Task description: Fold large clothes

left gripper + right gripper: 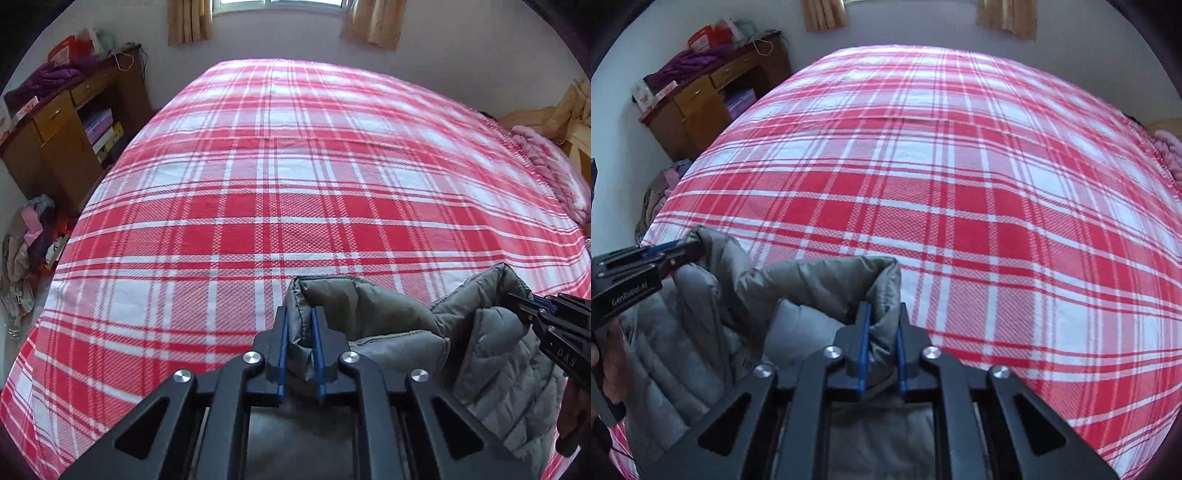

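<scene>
A grey quilted puffer jacket (491, 354) lies at the near edge of a bed with a red and white plaid cover (295, 177). In the left wrist view my left gripper (300, 314) is shut on a raised fold of the jacket's edge, its blue pads pressing the padding. At that view's right side the right gripper (517, 301) pinches another raised corner. In the right wrist view my right gripper (882, 310) is shut on a fold of the grey jacket (701, 332), and the left gripper (692, 245) grips a corner at the left.
The plaid bed cover (960, 166) stretches far ahead. A wooden cabinet (62, 136) with purple clothes on top stands at the left wall, a heap of clothes (26, 251) on the floor below it. A pink blanket (535, 147) lies at the bed's right edge.
</scene>
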Tool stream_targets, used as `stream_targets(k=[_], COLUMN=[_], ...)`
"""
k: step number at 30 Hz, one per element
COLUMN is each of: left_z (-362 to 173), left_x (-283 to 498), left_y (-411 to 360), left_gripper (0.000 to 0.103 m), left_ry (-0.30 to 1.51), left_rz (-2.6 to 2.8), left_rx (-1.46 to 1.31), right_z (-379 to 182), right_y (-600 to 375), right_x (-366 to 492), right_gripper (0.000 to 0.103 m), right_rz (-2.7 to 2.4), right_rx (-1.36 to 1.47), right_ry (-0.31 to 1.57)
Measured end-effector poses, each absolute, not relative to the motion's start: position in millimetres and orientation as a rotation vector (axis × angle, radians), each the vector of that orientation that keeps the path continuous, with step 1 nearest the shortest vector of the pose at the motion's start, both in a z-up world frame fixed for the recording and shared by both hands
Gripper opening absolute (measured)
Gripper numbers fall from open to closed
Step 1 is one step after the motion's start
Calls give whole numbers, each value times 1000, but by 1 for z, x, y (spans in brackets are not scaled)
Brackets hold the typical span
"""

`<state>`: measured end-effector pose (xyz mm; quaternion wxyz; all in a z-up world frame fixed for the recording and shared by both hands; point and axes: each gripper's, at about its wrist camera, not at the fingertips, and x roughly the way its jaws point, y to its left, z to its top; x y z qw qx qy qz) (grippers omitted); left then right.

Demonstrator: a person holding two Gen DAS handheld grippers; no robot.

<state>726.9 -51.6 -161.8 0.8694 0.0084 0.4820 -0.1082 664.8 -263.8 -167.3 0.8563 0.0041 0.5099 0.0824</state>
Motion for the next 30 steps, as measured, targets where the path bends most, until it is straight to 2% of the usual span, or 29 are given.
stream_targets(k=[8, 13, 21, 30], left_z=[-137, -154, -200, -206], left_x=[658, 624, 621, 611], left_y=[-36, -37, -36, -43], left_gripper=[6, 5, 5, 5], left_ry=[884, 843, 912, 888], left_rz=[-259, -252, -218, -233], left_rx=[110, 222, 254, 320], right_z=[-147, -152, -186, -190], right_y=[-276, -283, -293, -296], right_x=[617, 588, 570, 565], right_gripper=[8, 6, 6, 6], right_rz=[193, 190, 165, 118], right_rx=[6, -3, -25, -95], right_ry=[1023, 1000, 1039, 1015])
